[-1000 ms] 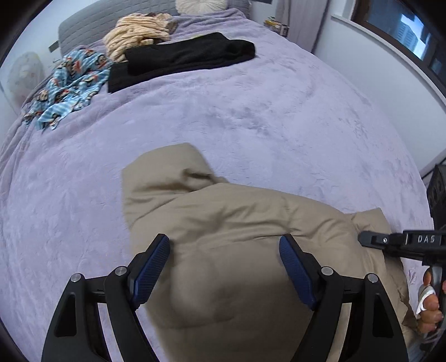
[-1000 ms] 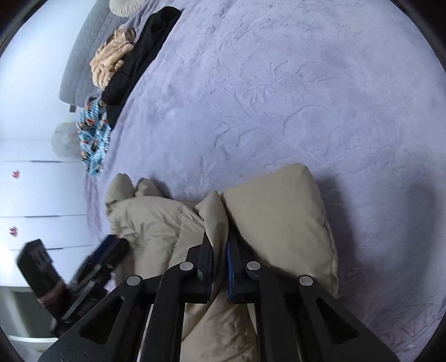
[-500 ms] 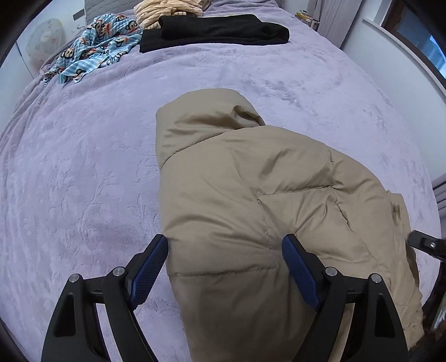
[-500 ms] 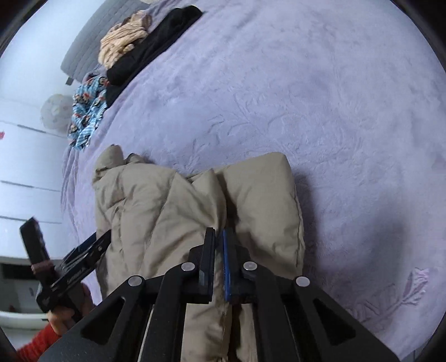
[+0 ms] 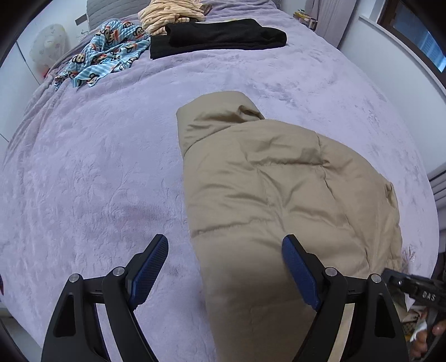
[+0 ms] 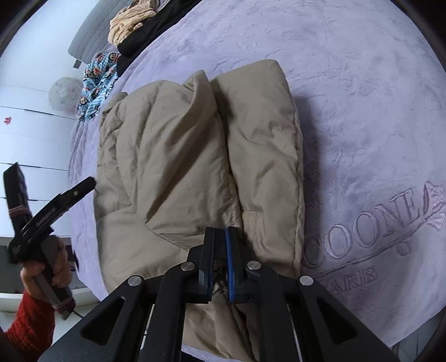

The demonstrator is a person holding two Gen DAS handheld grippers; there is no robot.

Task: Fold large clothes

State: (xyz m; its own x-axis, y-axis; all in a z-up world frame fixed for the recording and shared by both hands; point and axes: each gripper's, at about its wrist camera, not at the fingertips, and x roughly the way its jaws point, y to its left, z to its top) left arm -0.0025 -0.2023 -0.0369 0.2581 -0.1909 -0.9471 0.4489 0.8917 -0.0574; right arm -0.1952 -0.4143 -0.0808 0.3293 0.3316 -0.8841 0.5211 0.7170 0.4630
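A tan puffer jacket [image 5: 278, 200] lies on the purple bed cover, hood toward the far end. It also shows in the right wrist view [image 6: 178, 156], folded lengthwise into thick layers. My left gripper [image 5: 224, 267] is open and empty, hovering above the jacket's near left edge. My right gripper [image 6: 220, 236] is shut on a fold of the jacket's near edge. The right gripper's tip [image 5: 412, 286] shows at the lower right of the left wrist view, and the left gripper [image 6: 55, 206] at the left of the right wrist view.
The purple bed cover [image 5: 92, 172] spreads wide to the left. At the far end lie a folded black garment [image 5: 220, 37], a blue monkey-print garment [image 5: 106, 55] and a striped beige one [image 5: 170, 12]. A white wall and window [image 5: 404, 55] stand to the right.
My left gripper has pulled back and shifted left, staying open. My right gripper, still shut on the jacket, has moved so the jacket lies flatter and more spread on the bed.
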